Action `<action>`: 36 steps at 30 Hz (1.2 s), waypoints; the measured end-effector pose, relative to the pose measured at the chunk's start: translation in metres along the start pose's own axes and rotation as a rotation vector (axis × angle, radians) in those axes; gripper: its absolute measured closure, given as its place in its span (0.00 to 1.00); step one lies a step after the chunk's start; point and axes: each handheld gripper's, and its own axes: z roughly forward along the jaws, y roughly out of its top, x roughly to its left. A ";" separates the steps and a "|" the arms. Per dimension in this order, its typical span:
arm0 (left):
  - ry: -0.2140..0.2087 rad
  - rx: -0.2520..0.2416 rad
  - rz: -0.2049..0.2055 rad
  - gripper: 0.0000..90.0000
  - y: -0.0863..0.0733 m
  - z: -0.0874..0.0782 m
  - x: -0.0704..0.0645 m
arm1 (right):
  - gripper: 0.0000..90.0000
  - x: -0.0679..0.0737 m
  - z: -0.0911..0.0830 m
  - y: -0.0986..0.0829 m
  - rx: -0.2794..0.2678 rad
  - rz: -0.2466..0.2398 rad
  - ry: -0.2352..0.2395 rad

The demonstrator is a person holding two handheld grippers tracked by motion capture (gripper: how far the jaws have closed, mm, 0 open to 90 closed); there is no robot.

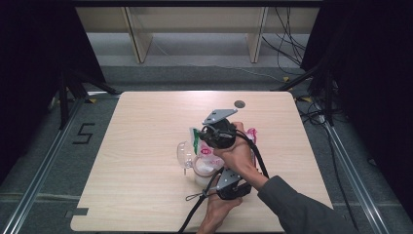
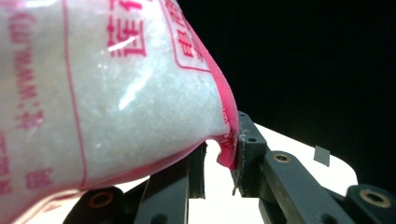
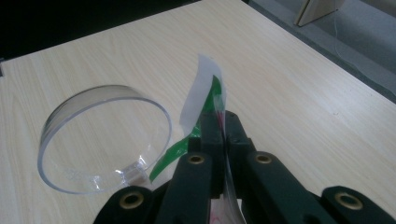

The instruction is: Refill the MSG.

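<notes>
A clear bag [image 2: 116,93] of white grains with pink print hangs just above the wooden table [image 1: 146,195]. My left gripper [image 2: 222,154] is shut on the bag's pink bottom corner; in the high view it [image 1: 223,179] sits near the front edge under the bag [image 1: 205,165]. My right gripper [image 3: 224,121] is shut on the bag's thin green-and-white top edge [image 3: 203,88], and in the high view it [image 1: 203,135] is above the bag's middle. A clear round cup [image 3: 102,140] lies beside that edge, left of the bag [image 1: 185,153].
A small grey disc [image 1: 239,104] lies near the table's far edge. Beyond the table are wooden shelf legs [image 1: 139,39] and loose cables [image 1: 292,44] on the floor. Black curtains stand on both sides.
</notes>
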 end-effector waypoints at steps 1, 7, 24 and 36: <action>-0.004 0.014 0.006 0.85 0.000 -0.001 0.001 | 1.00 0.000 -0.001 -0.001 0.001 0.006 0.006; 0.009 0.028 -0.001 0.85 -0.002 -0.005 0.003 | 1.00 -0.004 -0.006 -0.001 -0.044 0.027 0.022; 0.042 0.068 -0.020 0.83 -0.006 -0.010 0.001 | 1.00 -0.015 -0.031 -0.012 -0.178 0.104 0.058; 0.056 0.094 -0.006 0.82 -0.005 -0.010 0.004 | 1.00 -0.022 -0.053 -0.020 -0.286 0.166 0.082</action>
